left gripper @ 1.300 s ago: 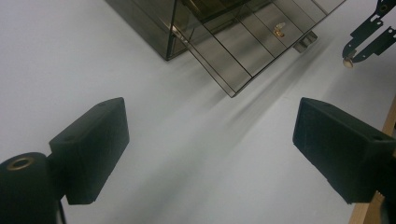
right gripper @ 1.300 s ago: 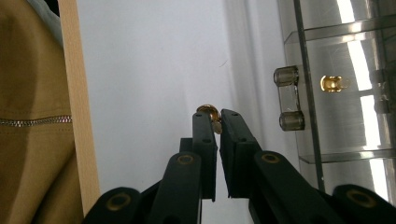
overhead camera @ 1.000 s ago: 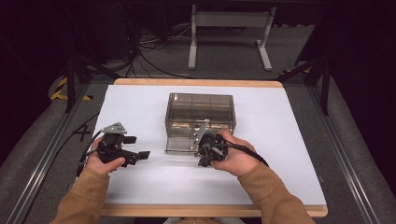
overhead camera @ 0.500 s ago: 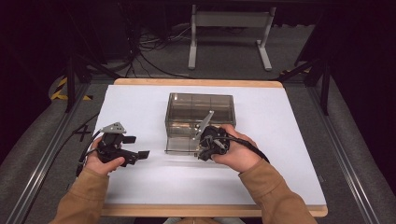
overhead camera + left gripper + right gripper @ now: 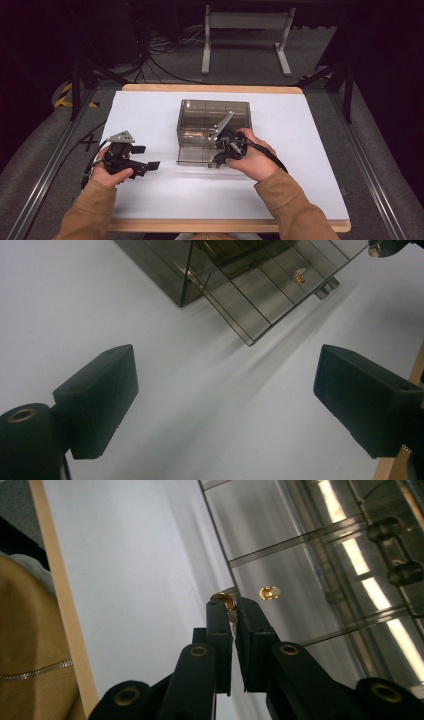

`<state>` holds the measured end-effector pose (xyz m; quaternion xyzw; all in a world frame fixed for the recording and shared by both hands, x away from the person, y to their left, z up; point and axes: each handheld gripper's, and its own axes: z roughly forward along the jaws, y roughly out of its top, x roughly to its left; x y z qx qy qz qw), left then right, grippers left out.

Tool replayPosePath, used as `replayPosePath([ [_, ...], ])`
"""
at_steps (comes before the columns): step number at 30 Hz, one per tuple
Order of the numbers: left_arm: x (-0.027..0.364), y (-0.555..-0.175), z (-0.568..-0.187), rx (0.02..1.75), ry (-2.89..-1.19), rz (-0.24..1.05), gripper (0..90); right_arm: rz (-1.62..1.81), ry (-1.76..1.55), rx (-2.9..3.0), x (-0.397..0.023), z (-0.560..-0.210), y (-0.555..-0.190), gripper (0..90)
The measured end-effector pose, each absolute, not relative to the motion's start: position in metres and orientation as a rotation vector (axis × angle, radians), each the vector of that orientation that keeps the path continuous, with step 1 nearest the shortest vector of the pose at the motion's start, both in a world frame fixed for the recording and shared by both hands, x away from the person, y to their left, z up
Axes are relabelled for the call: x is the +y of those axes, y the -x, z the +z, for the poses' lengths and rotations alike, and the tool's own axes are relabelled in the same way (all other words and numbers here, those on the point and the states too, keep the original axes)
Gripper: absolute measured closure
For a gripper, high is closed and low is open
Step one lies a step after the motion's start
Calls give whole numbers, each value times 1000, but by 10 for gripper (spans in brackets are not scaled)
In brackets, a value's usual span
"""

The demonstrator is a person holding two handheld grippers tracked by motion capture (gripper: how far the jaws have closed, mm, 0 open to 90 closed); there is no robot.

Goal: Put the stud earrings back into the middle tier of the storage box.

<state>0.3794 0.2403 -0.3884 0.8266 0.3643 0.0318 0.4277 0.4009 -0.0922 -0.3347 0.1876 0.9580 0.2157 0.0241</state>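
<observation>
A smoky clear plastic box (image 5: pixel 215 112) stands mid-table with its shallow drawer (image 5: pixel 260 295) pulled out toward me. My right gripper (image 5: pixel 231 602) hangs over the drawer's front edge, and its jaws are shut on a small brass part (image 5: pixel 223 599). A second small brass part (image 5: pixel 270 593) lies on the drawer floor (image 5: pixel 299 275) just beyond it. In the high view the right gripper (image 5: pixel 220 152) is at the box's front right. My left gripper (image 5: pixel 147 157) rests to the left of the box with its jaws wide open (image 5: pixel 225 400) and only bare table between them.
The white table sheet (image 5: pixel 300 165) has a wooden edge (image 5: pixel 225 226) toward me. The drawer has divider ridges and a small pull tab (image 5: pixel 327 287). A metal stand (image 5: pixel 245 35) and cables lie on the floor behind the table.
My right hand has shifted slightly up toward the box and rolled, so its grey plate now points up over the box. The left hand has kept still.
</observation>
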Motion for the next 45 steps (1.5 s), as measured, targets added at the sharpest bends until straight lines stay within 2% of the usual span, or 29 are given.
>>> replayPosePath([
  [29,241,-379,-388,908,-2064,94,113,561,-737,2913,-96,-360,-435,854],
  [45,240,-379,-388,910,-2068,88,113,489,-752,2918,-90,-372,-440,853],
])
